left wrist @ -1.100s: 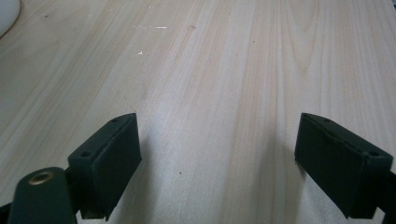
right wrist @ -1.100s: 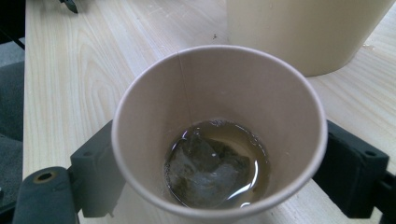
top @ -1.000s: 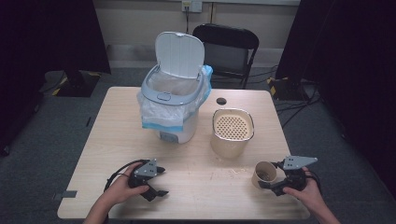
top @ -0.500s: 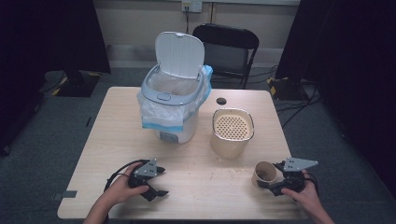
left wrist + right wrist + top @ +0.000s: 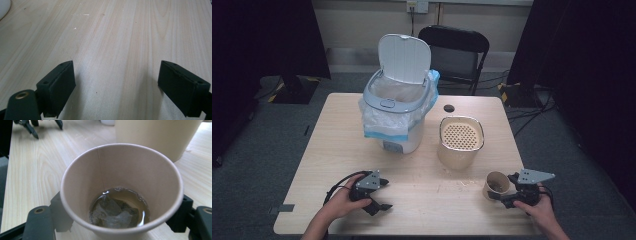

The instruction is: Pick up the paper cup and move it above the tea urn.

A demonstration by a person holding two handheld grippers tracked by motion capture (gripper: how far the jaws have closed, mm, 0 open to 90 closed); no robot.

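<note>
A paper cup (image 5: 496,183) stands near the table's front right corner. It holds brown tea and a sunken tea bag (image 5: 113,213). My right gripper (image 5: 502,187) lies level with the cup (image 5: 120,182) between its jaws. The jaws have just been closing and now rest against the cup's walls on both sides. My left gripper (image 5: 383,194) rests on the table at the front left, held by a hand. In the left gripper view its jaws stand apart over bare wood, so the left gripper (image 5: 116,85) is open with nothing between them.
A white lidded bin (image 5: 394,110) with its lid up and a plastic liner stands at the table's middle back. A beige container (image 5: 460,142) with a perforated top stands just behind the cup. A small black disc (image 5: 449,108) lies behind it, and a black chair (image 5: 454,55) stands beyond the table (image 5: 332,150).
The right gripper's jaws have drawn in around the paper cup. Both hands stay where they were, and the left gripper looks the same.
</note>
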